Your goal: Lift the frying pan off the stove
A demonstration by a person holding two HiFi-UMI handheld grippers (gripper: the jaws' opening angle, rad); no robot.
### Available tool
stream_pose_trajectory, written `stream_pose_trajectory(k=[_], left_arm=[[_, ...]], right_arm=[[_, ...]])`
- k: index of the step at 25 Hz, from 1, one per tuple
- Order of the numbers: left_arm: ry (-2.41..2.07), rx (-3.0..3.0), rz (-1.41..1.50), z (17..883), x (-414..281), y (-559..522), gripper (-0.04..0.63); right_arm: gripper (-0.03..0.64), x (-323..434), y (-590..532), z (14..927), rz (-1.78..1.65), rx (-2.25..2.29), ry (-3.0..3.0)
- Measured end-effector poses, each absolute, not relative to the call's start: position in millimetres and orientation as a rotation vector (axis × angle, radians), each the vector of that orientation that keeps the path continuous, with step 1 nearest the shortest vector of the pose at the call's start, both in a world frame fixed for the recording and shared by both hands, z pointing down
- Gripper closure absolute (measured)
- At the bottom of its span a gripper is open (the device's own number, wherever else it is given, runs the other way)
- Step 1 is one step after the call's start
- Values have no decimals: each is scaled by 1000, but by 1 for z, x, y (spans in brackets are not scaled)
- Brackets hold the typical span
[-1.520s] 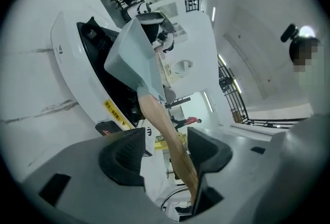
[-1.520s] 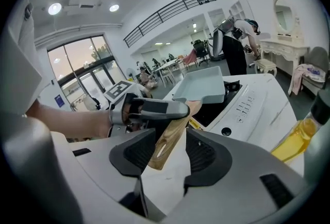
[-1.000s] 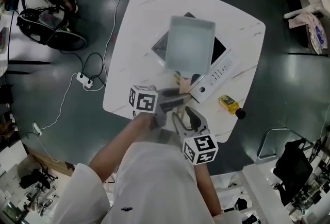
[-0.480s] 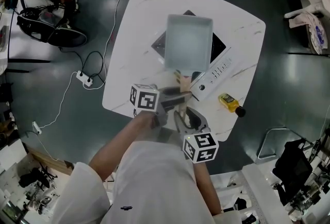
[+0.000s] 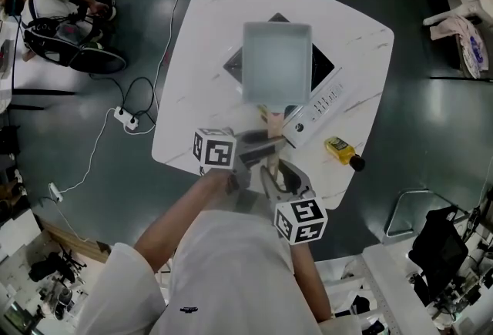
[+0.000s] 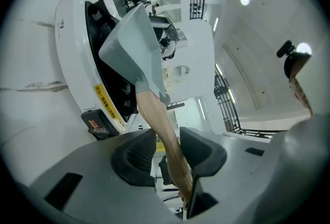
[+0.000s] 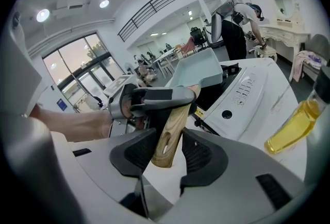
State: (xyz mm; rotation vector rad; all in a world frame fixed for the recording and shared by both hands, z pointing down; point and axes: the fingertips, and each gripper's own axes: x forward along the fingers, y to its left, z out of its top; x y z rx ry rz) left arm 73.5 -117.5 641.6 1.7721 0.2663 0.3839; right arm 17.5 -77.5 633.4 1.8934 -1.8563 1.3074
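While both grippers meet at the handle [image 5: 273, 122], the pan [image 5: 276, 60] (square, pale grey, empty) sits over the stove [image 5: 324, 97] near the middle of the white table [image 5: 202, 48], its wooden handle pointing back toward the person. In the left gripper view the pan's underside seems to stand clear of the stove's black glass top; the head view does not settle this. Left gripper [image 6: 166, 148]: reaches in roughly level from the person's left and is clamped on the handle partway along, one ribbed pad pressing on each side of the wood. Right gripper [image 7: 167, 148]: nearer the person and angled downward, it takes the handle's free end, where the hanging hole is. Its jaws have just been closing, and both pads now lie against the flanks of the wood, just behind the left gripper's fingers. Bottle [image 5: 342, 153]: yellow liquid, dark cap, on the table to the right of the stove's white control strip and apart from it.
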Motion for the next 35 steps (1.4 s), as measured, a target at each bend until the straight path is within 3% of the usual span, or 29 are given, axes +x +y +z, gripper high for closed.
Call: stream_pose_trajectory(k=[35], left_arm=[[-8,2075,149,488,60,-73,454]], right_arm=[[468,19,-17,495,999,1638,-2350]])
